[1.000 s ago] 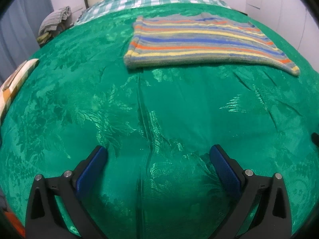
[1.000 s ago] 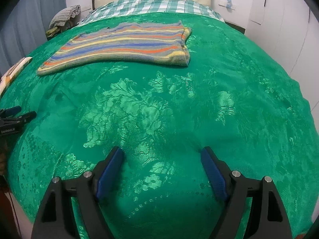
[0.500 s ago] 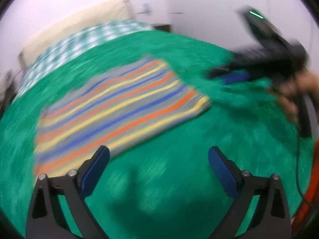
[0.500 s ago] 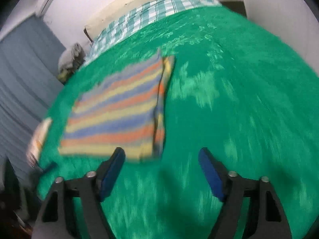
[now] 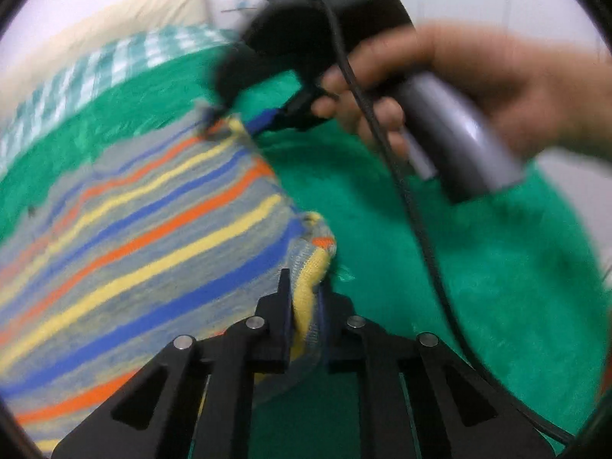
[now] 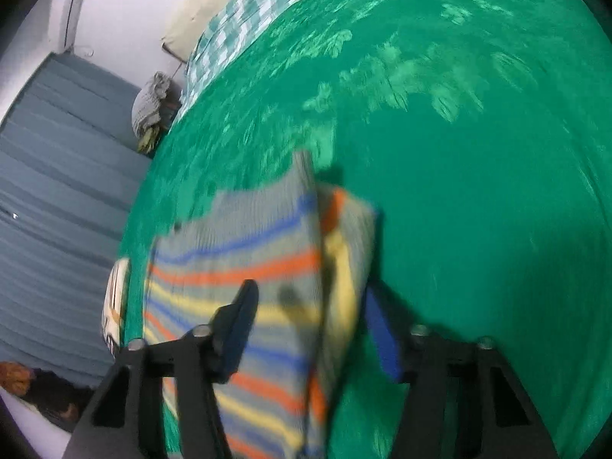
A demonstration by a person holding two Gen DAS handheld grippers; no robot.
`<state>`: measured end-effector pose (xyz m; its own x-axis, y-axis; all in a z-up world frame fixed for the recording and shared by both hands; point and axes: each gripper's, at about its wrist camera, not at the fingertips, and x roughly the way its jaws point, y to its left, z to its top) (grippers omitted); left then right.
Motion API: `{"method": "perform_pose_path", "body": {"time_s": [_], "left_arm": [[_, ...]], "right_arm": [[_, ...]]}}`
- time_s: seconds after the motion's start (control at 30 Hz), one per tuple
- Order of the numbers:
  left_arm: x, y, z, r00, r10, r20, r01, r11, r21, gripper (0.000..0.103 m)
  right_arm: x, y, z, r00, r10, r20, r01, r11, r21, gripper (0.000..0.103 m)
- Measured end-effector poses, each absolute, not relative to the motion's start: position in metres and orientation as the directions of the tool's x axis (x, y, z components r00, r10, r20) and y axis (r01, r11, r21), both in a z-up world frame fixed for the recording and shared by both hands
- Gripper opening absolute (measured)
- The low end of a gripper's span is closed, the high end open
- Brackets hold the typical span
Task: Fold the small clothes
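Observation:
A striped knit garment (image 5: 126, 237), grey with blue, orange and yellow bands, lies folded on the green bedspread (image 5: 478, 267). My left gripper (image 5: 304, 287) is closing and its pads press on the garment's near right corner, which bunches up between them. A hand (image 5: 478, 76) holds my right gripper (image 5: 237, 120) at the far right corner. In the right wrist view the garment (image 6: 244, 252) has its folded edge between my right gripper (image 6: 310, 294), whose jaws are closing but still stand apart around the cloth. Both views are blurred.
A green-and-white checked sheet (image 6: 244, 26) and a cream pillow (image 6: 206, 4) lie at the head of the bed. Blue-grey curtains (image 6: 57, 176) hang on the left, with a pile of cloth (image 6: 153, 103) beside the bed. A black cable (image 5: 413, 206) trails from the right gripper.
Both grippers have swung from over bare bedspread to the garment's right edge. The wide-open left jaws have come together on the near corner. The right jaws have narrowed around the far corner.

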<state>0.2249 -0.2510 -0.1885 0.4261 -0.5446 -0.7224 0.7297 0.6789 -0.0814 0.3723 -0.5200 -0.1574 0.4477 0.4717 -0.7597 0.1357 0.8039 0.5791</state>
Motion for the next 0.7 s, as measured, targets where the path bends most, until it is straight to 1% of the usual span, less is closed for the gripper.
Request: {"method": "perform_pose_path", "body": {"time_s": [0.03, 0.1, 0.17, 0.27, 0.37, 0.5, 0.63, 0.67, 0.7], "left_arm": [[0.229, -0.235, -0.182, 0.433, -0.564, -0.703, 0.703, 0.7, -0.127, 0.008], [0.234, -0.203, -0.169, 0.45, -0.59, -0.67, 0.657, 0.727, -0.199, 0.008], [0.236, -0.16, -0.153, 0.476, -0.613, -0.631, 0.602, 0.75, -0.275, 0.008], [0.238, -0.089, -0.134, 0.532, -0.608, -0.589, 0.493, 0.788, -0.368, 0.008], [0.236, -0.03, -0.13, 0.571, -0.578, -0.583, 0.385, 0.816, -0.431, 0.008], [0.229, 0.023, -0.14, 0.612, -0.498, -0.614, 0.265, 0.861, -0.434, 0.008], [0.227, 0.057, -0.158, 0.623, -0.429, -0.654, 0.171, 0.891, -0.421, 0.008], [0.227, 0.064, -0.163, 0.624, -0.402, -0.67, 0.148, 0.903, -0.404, 0.011], [0.227, 0.065, -0.17, 0.612, -0.369, -0.699, 0.124, 0.918, -0.377, 0.015]], "right_arm": [[0.374, -0.517, -0.155, 0.451, 0.454, -0.768, 0.141, 0.813, 0.564, 0.008], [0.374, -0.503, -0.138, 0.47, 0.433, -0.769, 0.102, 0.839, 0.534, 0.008], [0.373, -0.481, -0.112, 0.487, 0.443, -0.753, 0.039, 0.85, 0.525, 0.008], [0.378, -0.443, -0.082, 0.49, 0.474, -0.732, -0.057, 0.855, 0.515, 0.008], [0.39, -0.372, -0.065, 0.47, 0.526, -0.709, -0.147, 0.839, 0.525, 0.008], [0.406, -0.281, -0.075, 0.425, 0.559, -0.712, -0.225, 0.827, 0.515, 0.008], [0.42, -0.204, -0.102, 0.373, 0.551, -0.746, -0.26, 0.834, 0.486, 0.008], [0.421, -0.189, -0.11, 0.366, 0.557, -0.746, -0.269, 0.83, 0.488, 0.009], [0.422, -0.179, -0.116, 0.358, 0.56, -0.747, -0.277, 0.828, 0.488, 0.009]]}}
